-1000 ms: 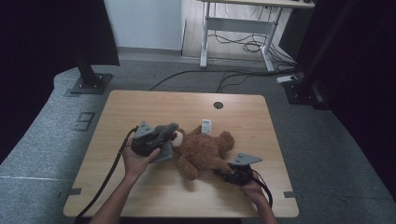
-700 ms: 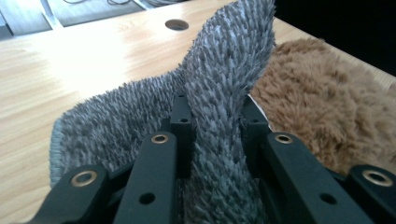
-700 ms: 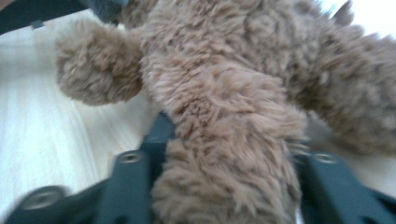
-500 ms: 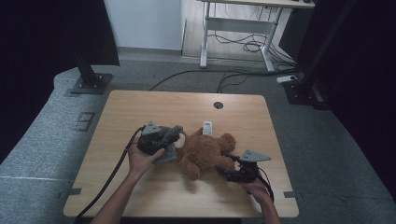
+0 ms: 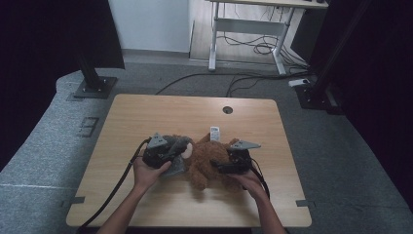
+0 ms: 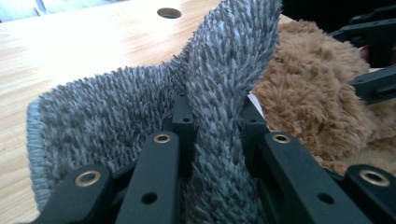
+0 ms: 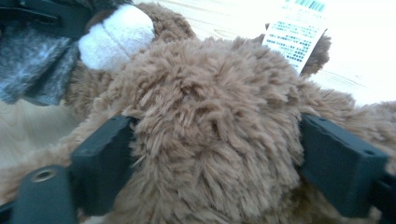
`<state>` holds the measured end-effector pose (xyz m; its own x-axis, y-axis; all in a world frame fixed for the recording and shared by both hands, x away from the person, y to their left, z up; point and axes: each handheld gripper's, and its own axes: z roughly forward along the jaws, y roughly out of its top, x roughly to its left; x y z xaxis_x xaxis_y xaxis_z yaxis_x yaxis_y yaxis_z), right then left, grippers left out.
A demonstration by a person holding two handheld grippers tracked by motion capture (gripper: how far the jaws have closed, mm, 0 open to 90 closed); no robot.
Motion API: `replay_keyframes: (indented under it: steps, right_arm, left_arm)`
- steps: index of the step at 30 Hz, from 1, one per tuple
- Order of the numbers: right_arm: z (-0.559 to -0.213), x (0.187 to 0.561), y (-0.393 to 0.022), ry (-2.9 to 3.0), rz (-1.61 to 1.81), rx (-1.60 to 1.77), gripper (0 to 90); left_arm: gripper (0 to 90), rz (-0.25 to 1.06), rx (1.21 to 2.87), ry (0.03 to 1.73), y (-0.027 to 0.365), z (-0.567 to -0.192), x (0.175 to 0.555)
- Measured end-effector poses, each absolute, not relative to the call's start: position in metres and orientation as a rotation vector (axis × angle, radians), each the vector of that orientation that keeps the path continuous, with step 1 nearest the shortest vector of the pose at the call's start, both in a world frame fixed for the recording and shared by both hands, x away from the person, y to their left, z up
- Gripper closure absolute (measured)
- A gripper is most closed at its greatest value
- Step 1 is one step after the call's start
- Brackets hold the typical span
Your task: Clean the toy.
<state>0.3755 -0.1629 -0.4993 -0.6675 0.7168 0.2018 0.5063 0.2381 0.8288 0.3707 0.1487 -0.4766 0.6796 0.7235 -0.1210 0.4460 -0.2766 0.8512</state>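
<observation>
The left gripper (image 6: 210, 140) is clamped narrow on a raised fold of a grey shaggy cloth (image 6: 140, 107), which spreads flat beyond its fingertips. The right gripper (image 7: 215, 140) has just been opening its jaws, which now stand wide on either side of the brown teddy bear (image 7: 210, 116); whether the pads press its fur cannot be told. The bear lies just beside the cloth on the wooden table (image 5: 160, 117).

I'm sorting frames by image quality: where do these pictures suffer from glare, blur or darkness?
High view: the light wooden table is evenly lit, the surroundings fall into near black. Left gripper view: the shaggy grey cloth is sharp, the near jaws soft. Right gripper view: the white paper tag and the tabletop behind it are washed out by glare; the fluffy brown teddy bear is slightly soft.
</observation>
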Motion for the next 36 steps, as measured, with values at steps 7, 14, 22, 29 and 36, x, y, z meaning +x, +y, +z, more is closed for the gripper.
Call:
replay_keyframes:
  steps: [7,14,22,29,36]
  right_arm:
    - [-0.505,0.373,-0.161,2.333,1.380,1.025,50.2]
    - [-0.510,0.362,-0.166,2.341,1.452,0.843,58.6]
    - [-0.512,0.355,-0.161,2.334,1.457,0.771,58.2]
    - [-0.515,0.354,-0.163,2.309,1.487,0.773,57.4]
    - [-0.518,0.352,-0.164,2.296,1.489,0.781,57.4]
  left_arm:
    - [74.9,0.362,1.921,0.906,0.148,-0.479,0.363]
    - [73.9,0.325,1.895,0.845,0.144,-0.457,0.354]
    - [73.5,0.274,1.959,0.754,0.089,-0.443,0.361]
    - [73.8,0.259,2.011,0.746,0.044,-0.454,0.372]
    - [74.8,0.326,2.058,0.746,0.040,-0.461,0.370]
